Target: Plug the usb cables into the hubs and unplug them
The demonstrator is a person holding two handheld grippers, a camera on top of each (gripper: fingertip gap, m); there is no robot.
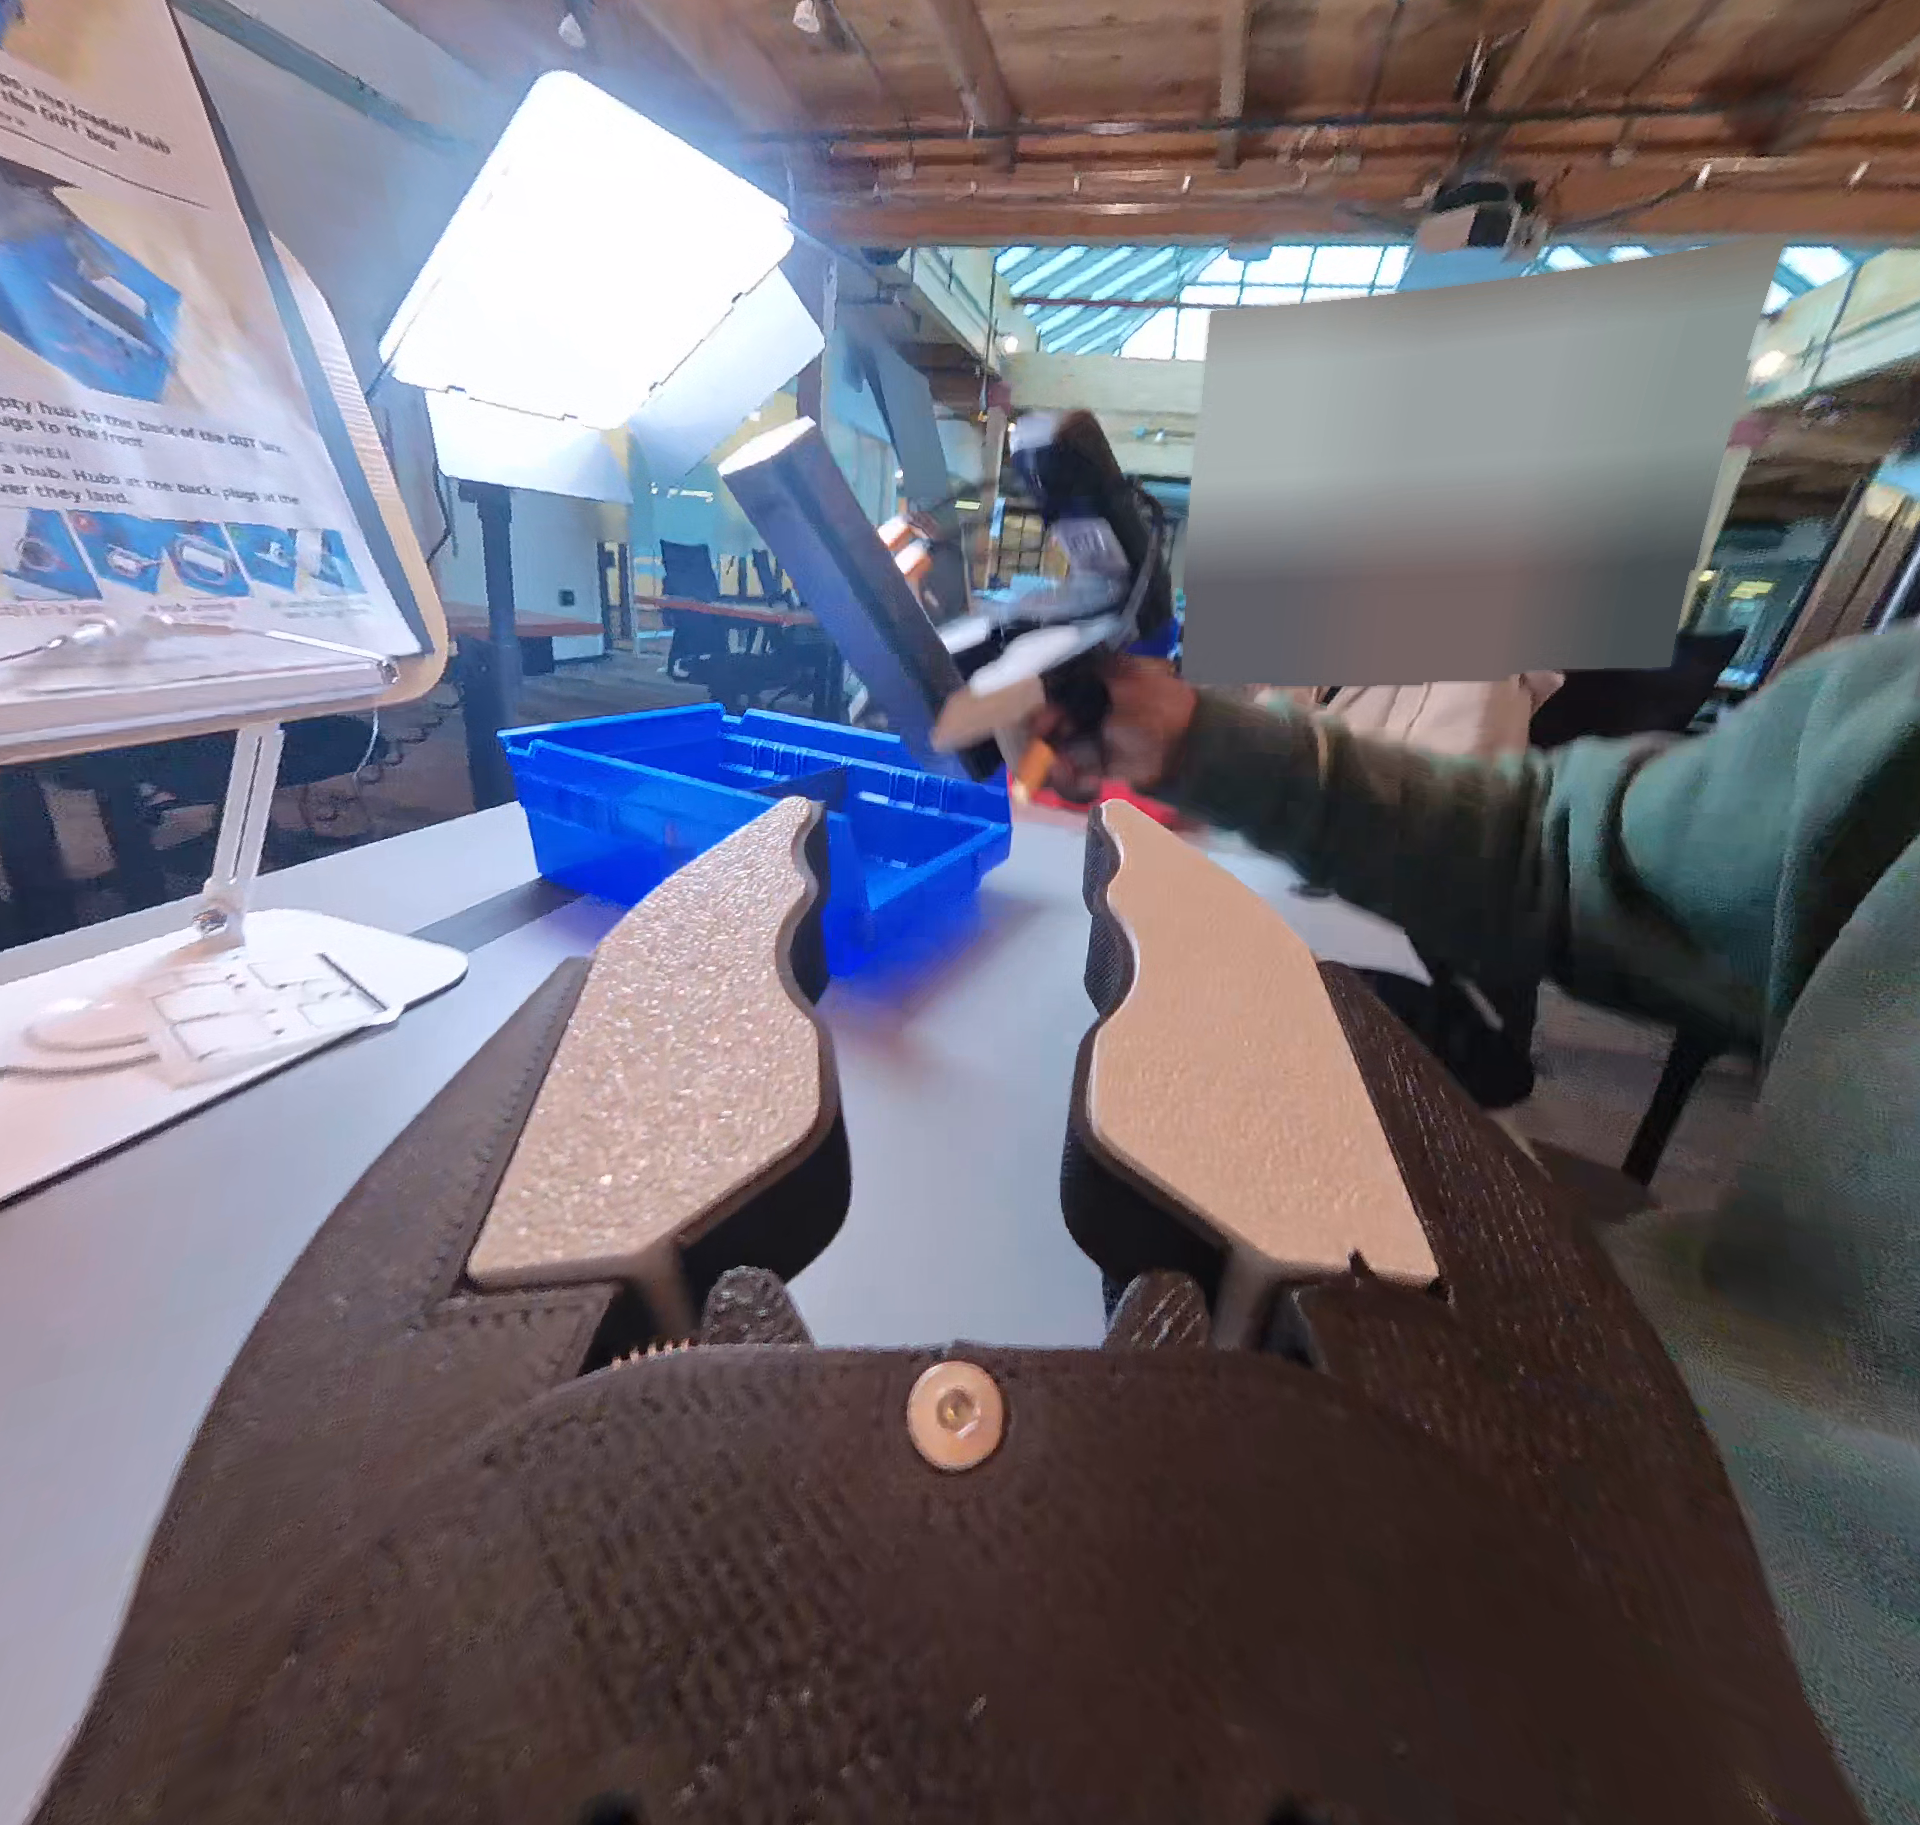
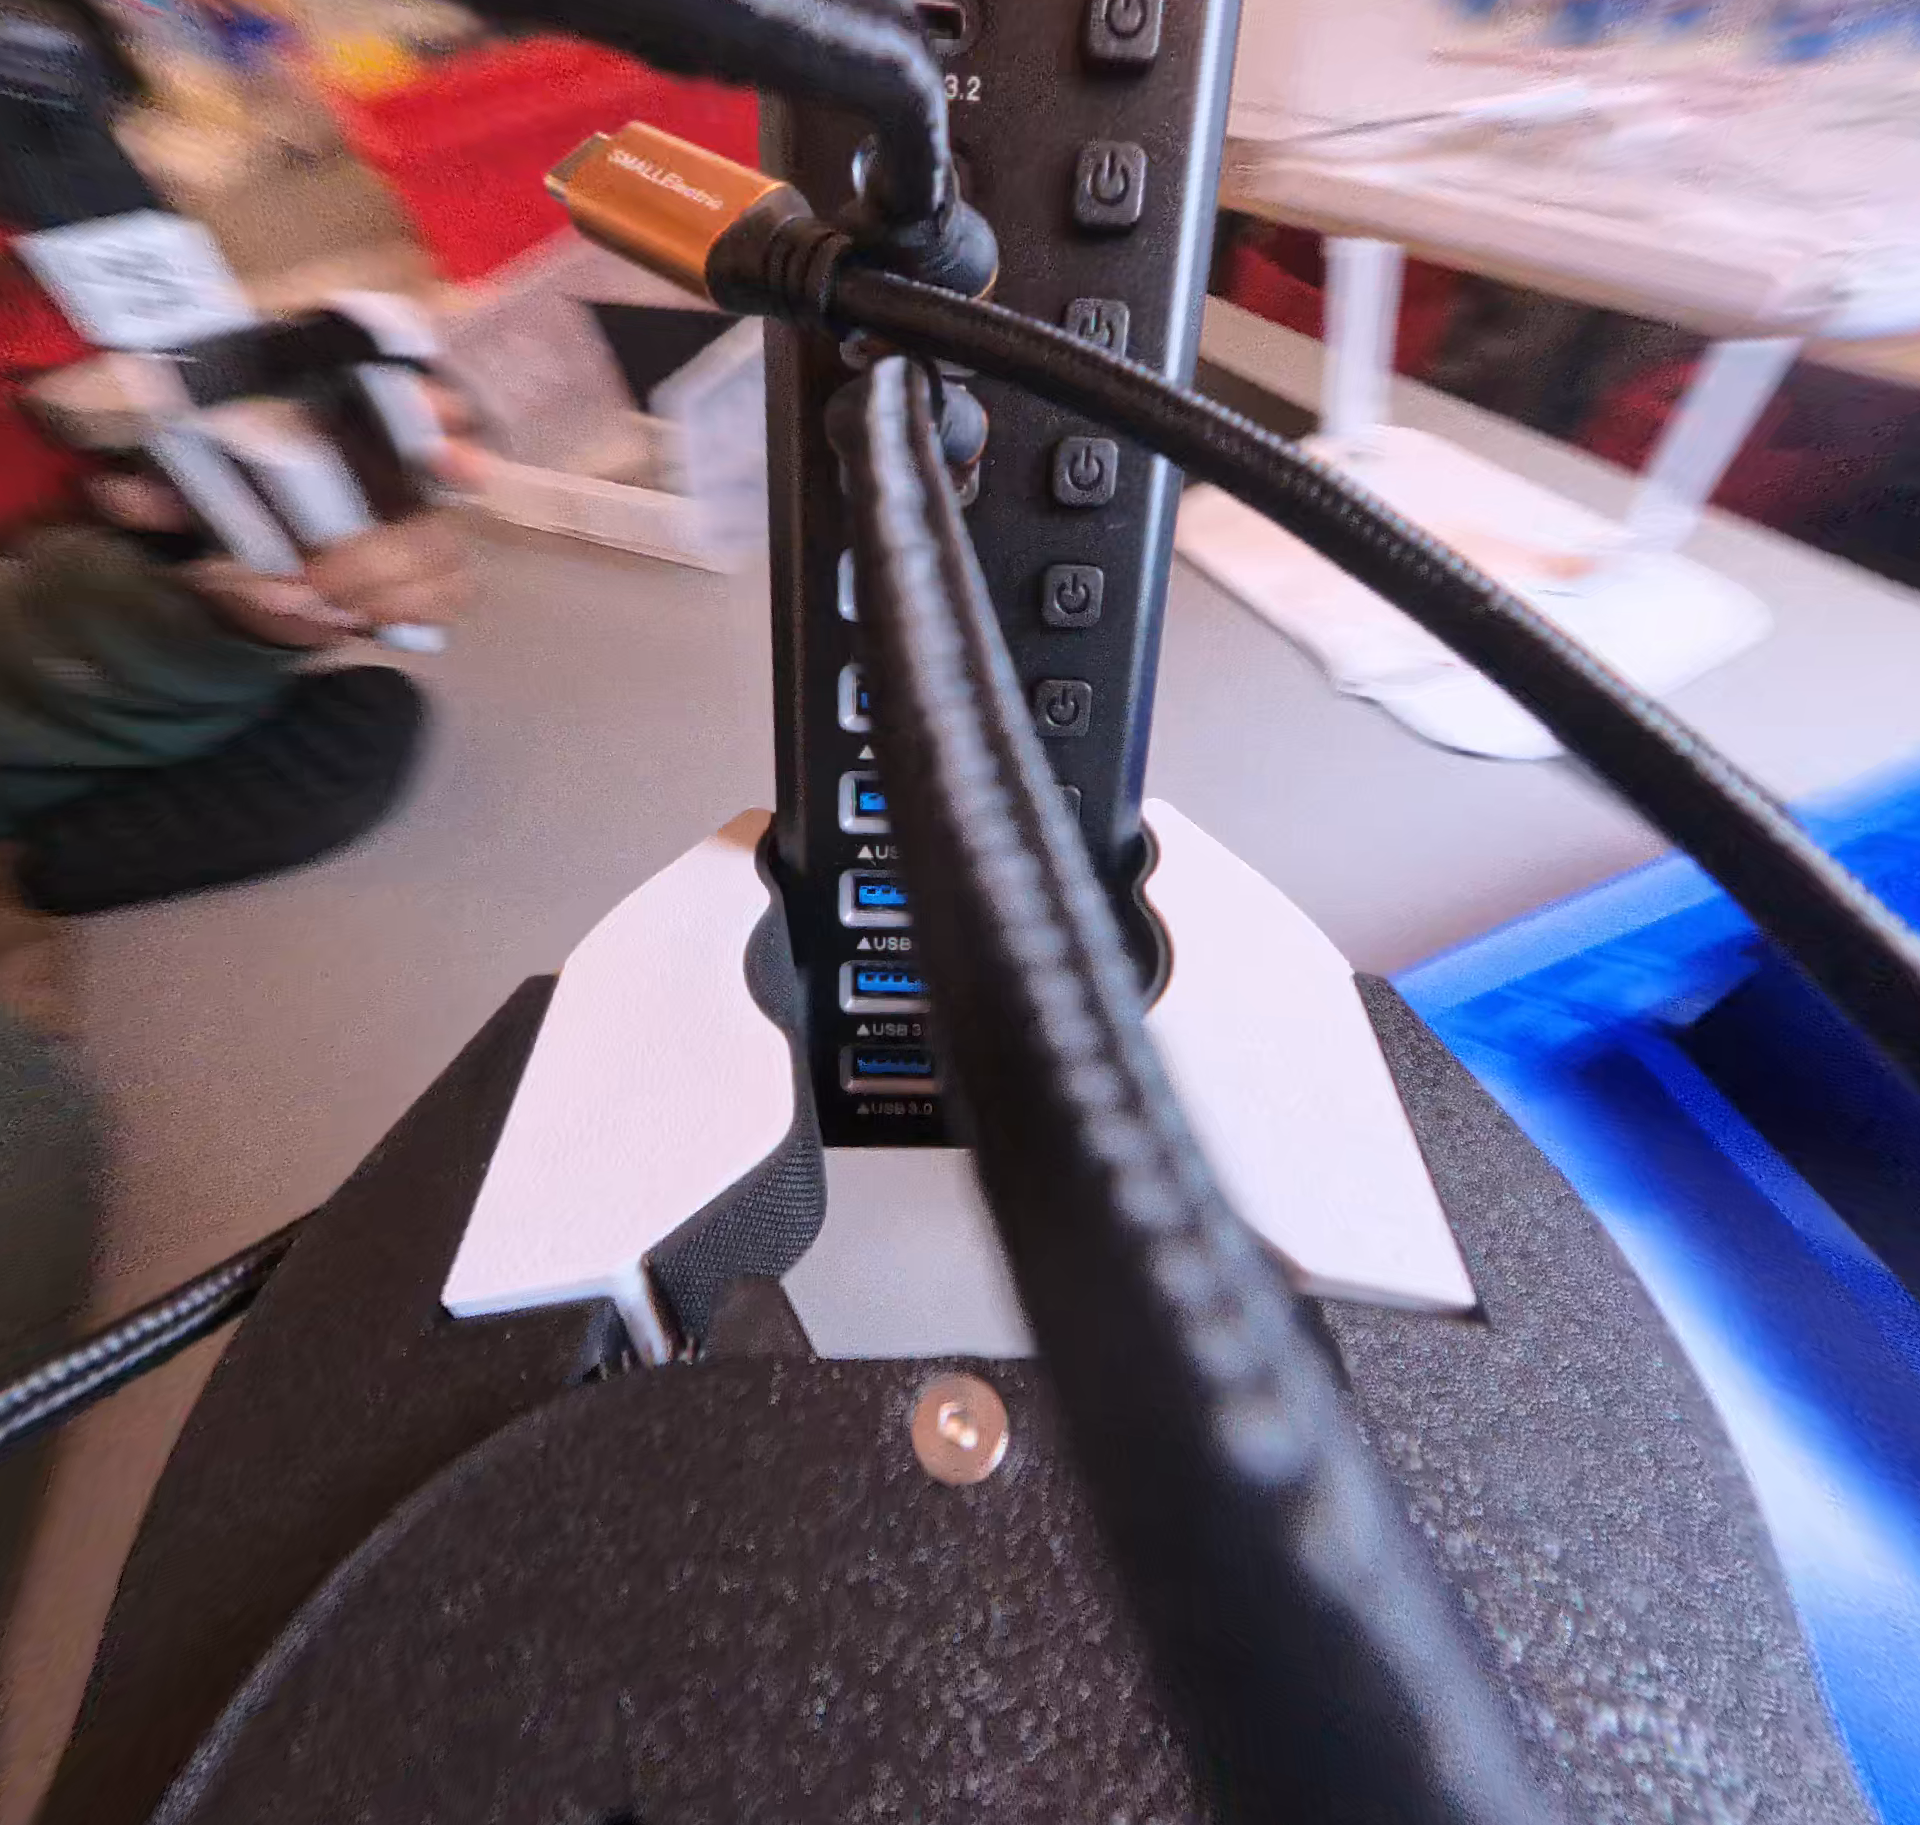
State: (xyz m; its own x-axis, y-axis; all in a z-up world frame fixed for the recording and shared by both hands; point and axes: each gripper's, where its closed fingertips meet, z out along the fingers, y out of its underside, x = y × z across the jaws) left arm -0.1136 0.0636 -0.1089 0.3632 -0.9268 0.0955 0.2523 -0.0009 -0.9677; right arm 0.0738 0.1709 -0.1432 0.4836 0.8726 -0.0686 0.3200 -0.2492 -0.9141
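My right gripper [image 2: 956,866] is shut on a long black USB hub [image 2: 1101,528] and holds it on end above the table. The hub has a row of blue ports and a row of power buttons. Black braided cables [image 2: 1039,944] run from ports in its upper part toward the camera. One cable ends in a copper-coloured plug [image 2: 665,201] that lies loose across the hub's face. My left gripper [image 1: 956,830] is open and empty, low over the grey table. In the left wrist view the right gripper [image 1: 1039,674] holds the hub [image 1: 842,570] tilted above the blue bin [image 1: 717,799].
The blue bin also shows in the right wrist view [image 2: 1662,1100], at the lower right. A white document stand [image 1: 208,341] with a flat base [image 1: 291,965] stands at the left. A bright light panel [image 1: 592,248] is behind it. A person's green sleeve [image 1: 1558,840] reaches in from the right. Some 20 centimetres of space lies between my two pairs of fingers.
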